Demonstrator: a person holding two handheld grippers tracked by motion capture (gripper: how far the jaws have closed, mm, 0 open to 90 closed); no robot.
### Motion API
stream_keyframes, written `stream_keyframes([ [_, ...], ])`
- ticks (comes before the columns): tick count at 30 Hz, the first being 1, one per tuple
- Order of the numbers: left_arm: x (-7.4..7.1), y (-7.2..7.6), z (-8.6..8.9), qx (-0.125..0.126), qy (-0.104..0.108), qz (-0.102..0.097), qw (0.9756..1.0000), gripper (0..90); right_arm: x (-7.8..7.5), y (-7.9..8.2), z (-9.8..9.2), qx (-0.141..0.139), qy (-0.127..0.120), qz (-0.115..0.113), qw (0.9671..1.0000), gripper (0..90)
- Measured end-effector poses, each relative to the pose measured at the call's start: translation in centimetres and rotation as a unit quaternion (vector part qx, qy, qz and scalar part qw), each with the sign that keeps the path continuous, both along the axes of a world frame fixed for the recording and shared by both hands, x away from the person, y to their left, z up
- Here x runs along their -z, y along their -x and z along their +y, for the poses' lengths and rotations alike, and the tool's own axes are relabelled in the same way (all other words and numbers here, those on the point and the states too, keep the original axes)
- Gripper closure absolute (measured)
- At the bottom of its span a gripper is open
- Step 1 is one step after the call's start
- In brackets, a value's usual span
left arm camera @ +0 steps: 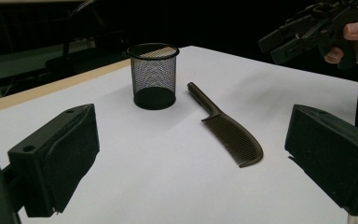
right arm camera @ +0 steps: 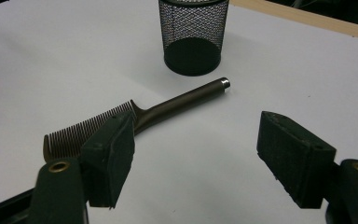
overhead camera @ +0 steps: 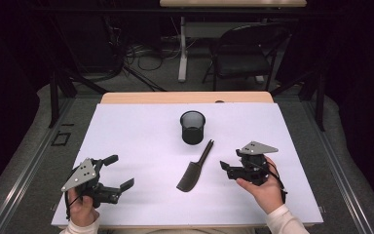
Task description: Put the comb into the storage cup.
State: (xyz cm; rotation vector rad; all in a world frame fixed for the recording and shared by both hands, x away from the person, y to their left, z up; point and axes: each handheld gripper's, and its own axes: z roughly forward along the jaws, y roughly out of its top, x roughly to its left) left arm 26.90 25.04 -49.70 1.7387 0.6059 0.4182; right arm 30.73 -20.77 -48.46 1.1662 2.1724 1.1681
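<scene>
A dark brown comb point(overhead camera: 191, 173) lies flat on the white sheet, its handle pointing up toward a black mesh cup point(overhead camera: 193, 126) that stands upright behind it. My left gripper point(overhead camera: 120, 171) is at the front left, open and holding nothing, with the comb point(left arm camera: 230, 135) and cup point(left arm camera: 154, 77) ahead of it. My right gripper point(overhead camera: 229, 163) hovers just right of the comb, open, with nothing between its pads. In its own view the comb point(right arm camera: 168, 109) runs behind the left jaw, and the cup point(right arm camera: 193, 35) stands beyond. The right gripper point(left arm camera: 307, 32) also appears at the upper right of the left gripper view.
The white sheet point(overhead camera: 141, 141) covers most of the table, with a bare wooden strip point(overhead camera: 185, 97) along the far edge. Beyond the table stand a black chair point(overhead camera: 246, 53) and a desk leg among floor cables point(overhead camera: 141, 53).
</scene>
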Motion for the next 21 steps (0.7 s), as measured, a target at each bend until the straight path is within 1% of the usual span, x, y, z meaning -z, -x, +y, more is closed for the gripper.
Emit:
stream_keyframes([
  [3,0.0,0.0,0.0,-0.001,0.000,0.001,1.0000,3.0,-0.1,-0.4,0.2,-0.003,0.011,0.010,0.9999,28.1],
  [6,0.0,0.0,0.0,0.000,-0.001,0.001,1.0000,3.0,-0.1,-0.8,0.3,-0.006,0.017,0.020,0.9996,29.0],
  [10,0.1,0.0,0.0,0.000,-0.001,0.001,1.0000,3.1,-0.2,-1.3,0.3,-0.005,0.019,0.028,0.9994,32.2],
  [11,0.1,0.0,0.0,0.000,-0.001,0.001,1.0000,3.1,-0.3,-1.7,0.3,-0.002,0.017,0.032,0.9993,34.1],
  [13,0.1,0.0,0.0,0.000,-0.002,0.001,1.0000,3.1,-0.3,-1.9,0.3,-0.002,0.016,0.033,0.9993,34.9],
  [15,0.1,0.0,0.0,0.000,0.000,0.001,1.0000,3.1,-0.4,-2.4,0.2,-0.001,0.024,0.035,0.9991,37.6],
  [20,0.1,0.0,0.0,0.001,-0.002,0.002,1.0000,3.1,-0.5,-3.0,0.3,0.000,0.027,0.041,0.9988,42.4],
  [21,0.1,0.0,0.0,0.001,-0.002,0.002,1.0000,3.1,-0.6,-3.0,0.4,0.003,0.026,0.047,0.9986,43.5],
])
